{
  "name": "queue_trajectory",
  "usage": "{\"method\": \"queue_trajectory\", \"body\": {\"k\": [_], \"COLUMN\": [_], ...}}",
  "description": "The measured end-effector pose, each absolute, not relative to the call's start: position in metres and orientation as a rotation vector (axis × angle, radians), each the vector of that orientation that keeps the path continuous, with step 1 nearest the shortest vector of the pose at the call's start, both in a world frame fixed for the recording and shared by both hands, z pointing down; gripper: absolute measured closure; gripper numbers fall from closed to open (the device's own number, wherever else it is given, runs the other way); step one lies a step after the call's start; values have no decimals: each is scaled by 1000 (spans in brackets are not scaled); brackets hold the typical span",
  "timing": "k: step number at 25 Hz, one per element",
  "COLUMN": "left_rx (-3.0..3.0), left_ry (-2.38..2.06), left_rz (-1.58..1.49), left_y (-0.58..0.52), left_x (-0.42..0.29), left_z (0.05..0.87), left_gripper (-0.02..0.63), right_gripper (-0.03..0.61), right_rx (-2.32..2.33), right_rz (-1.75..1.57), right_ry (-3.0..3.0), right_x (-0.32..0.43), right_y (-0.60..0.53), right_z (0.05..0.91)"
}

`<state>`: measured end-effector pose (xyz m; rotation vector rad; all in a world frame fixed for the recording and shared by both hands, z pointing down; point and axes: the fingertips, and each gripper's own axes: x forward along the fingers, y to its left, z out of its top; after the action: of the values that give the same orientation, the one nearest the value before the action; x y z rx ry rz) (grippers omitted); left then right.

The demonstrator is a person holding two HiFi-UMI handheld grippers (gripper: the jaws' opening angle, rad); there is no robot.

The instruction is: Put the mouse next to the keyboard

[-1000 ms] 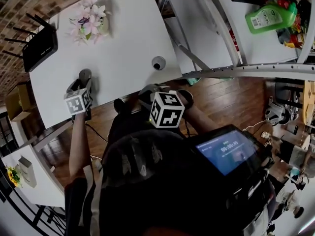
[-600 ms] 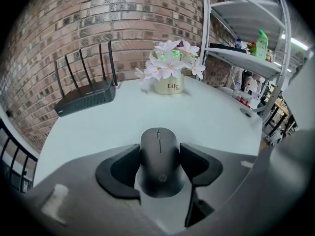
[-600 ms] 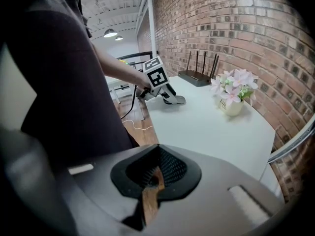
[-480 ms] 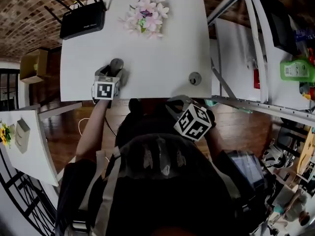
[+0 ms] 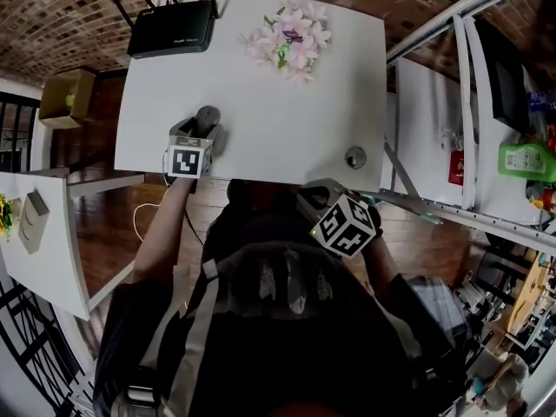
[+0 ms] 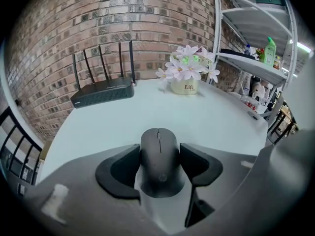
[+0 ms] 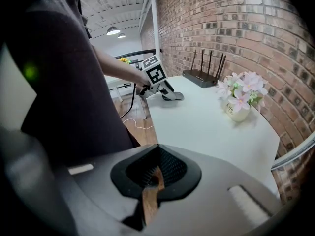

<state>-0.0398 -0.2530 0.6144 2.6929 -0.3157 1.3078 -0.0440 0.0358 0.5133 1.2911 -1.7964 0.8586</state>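
The left gripper [image 6: 160, 157] is clamping the black mouse [image 6: 158, 145], one jaw pressing on each side. The mouse is lying on the white table [image 5: 261, 102], near the front edge on the left. Beyond it, a black router [image 5: 172, 29] is sitting at the far left corner. A pot of pink flowers [image 5: 291, 40] is standing to the router's right. The right gripper [image 7: 156, 170] is hanging off the table's front edge, close to the person's body, jaws pressed together on nothing.
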Motion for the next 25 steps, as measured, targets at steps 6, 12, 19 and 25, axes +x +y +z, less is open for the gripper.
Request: {"method": "queue_trajectory", "body": {"k": [6,12,19,25], "left_rx": [2677,2651,2648,2623], "left_ry": [-359,-414,-445,-496], "left_rz": [1301,1273,1232,1232], "left_y": [-271,-290,-306,-326], "left_x": [-52,-69,-77,-95], "left_z": [616,616,613,615], "left_gripper": [350,350,348,348], "right_gripper": [574,572,572,572], "right_rx": [1273,1236,1188,1167], "right_rz": [849,851,857,865], "right_ry": [-1798,-1810,-1814,-1821], "right_x": [-45,-53,-62,-70], "right_y": [25,14,3,-7], "right_z": [514,515,517,519]}}
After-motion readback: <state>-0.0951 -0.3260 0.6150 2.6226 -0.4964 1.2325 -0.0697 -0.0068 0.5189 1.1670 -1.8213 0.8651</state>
